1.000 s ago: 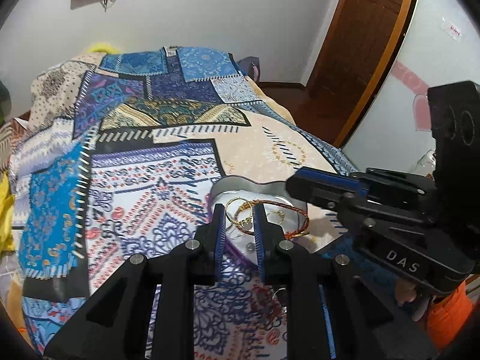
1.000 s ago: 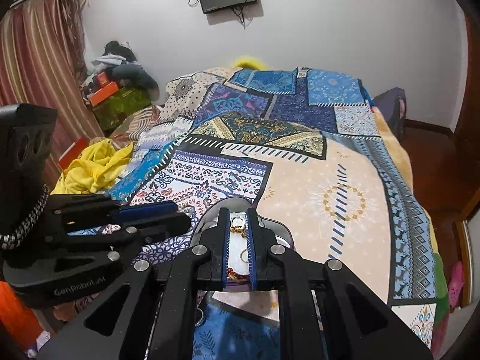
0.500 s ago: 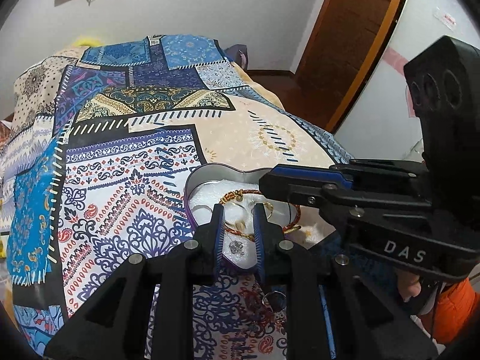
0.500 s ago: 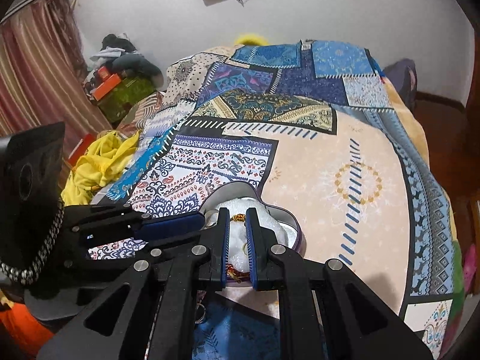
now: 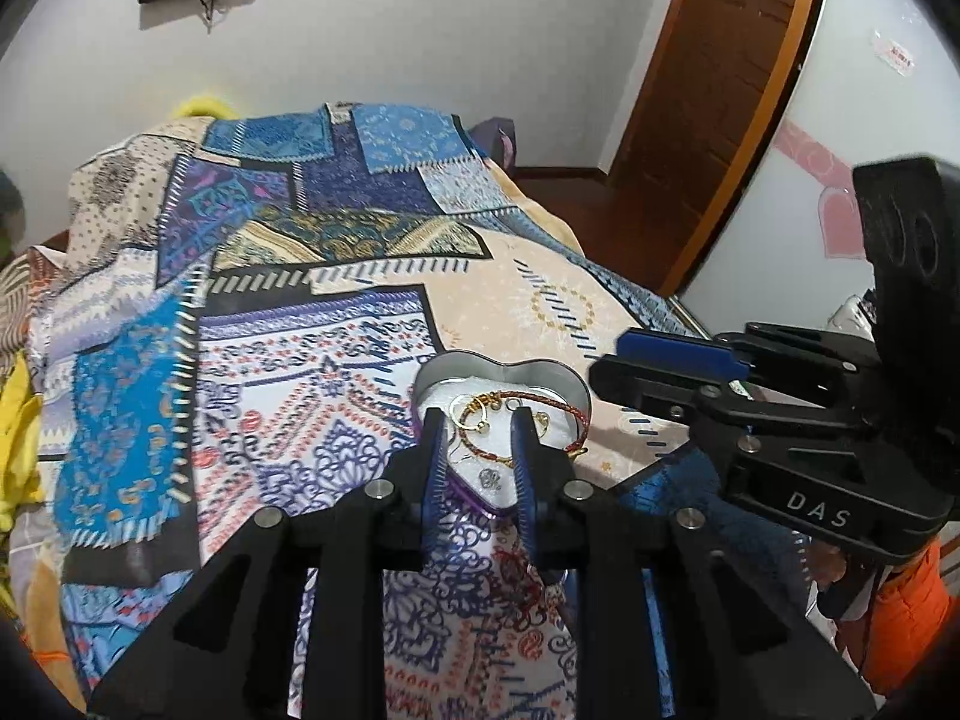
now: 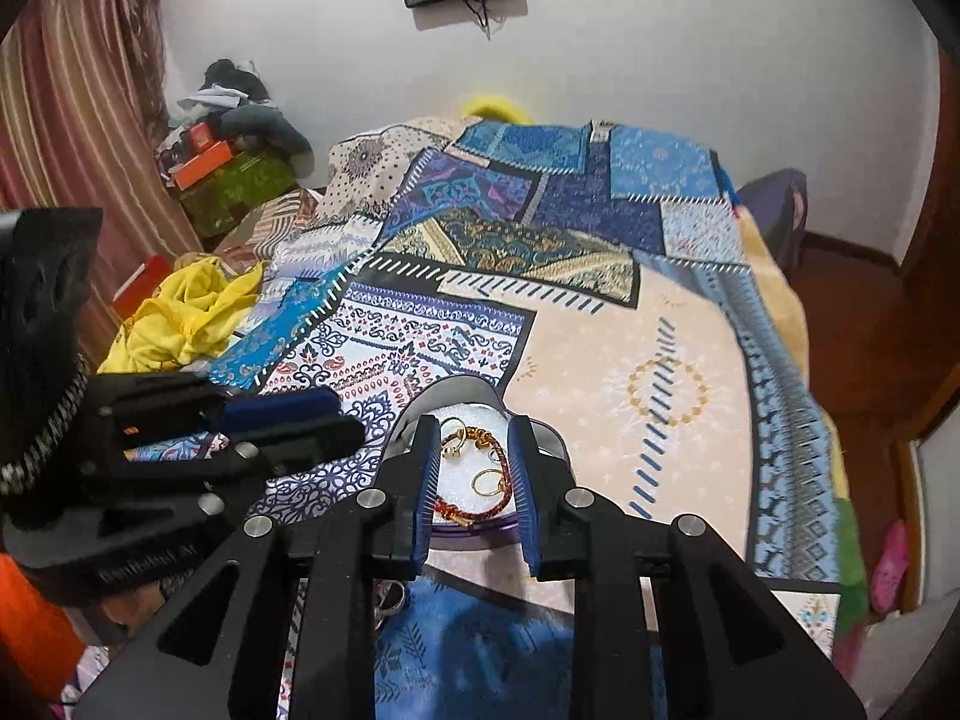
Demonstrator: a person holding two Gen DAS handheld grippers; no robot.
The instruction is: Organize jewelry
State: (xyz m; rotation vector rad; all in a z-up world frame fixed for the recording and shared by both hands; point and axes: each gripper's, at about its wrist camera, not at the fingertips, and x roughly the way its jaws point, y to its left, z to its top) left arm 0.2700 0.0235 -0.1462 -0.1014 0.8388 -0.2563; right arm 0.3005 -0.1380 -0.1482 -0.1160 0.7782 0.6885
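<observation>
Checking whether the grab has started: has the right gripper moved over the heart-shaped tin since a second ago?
Yes. The right gripper has opened; its fingers now frame more of the heart-shaped tin, with the red bracelet between them, untouched.

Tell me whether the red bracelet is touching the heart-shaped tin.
Touching. In the left wrist view the red bracelet lies inside the heart-shaped tin, its right end draped over the rim.

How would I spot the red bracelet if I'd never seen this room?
Find the patchwork bedspread, then the heart-shaped tin near its front edge. Inside, on white padding, lies the red bracelet: a large braided cord loop, unlike the small gold rings beside it.
</observation>
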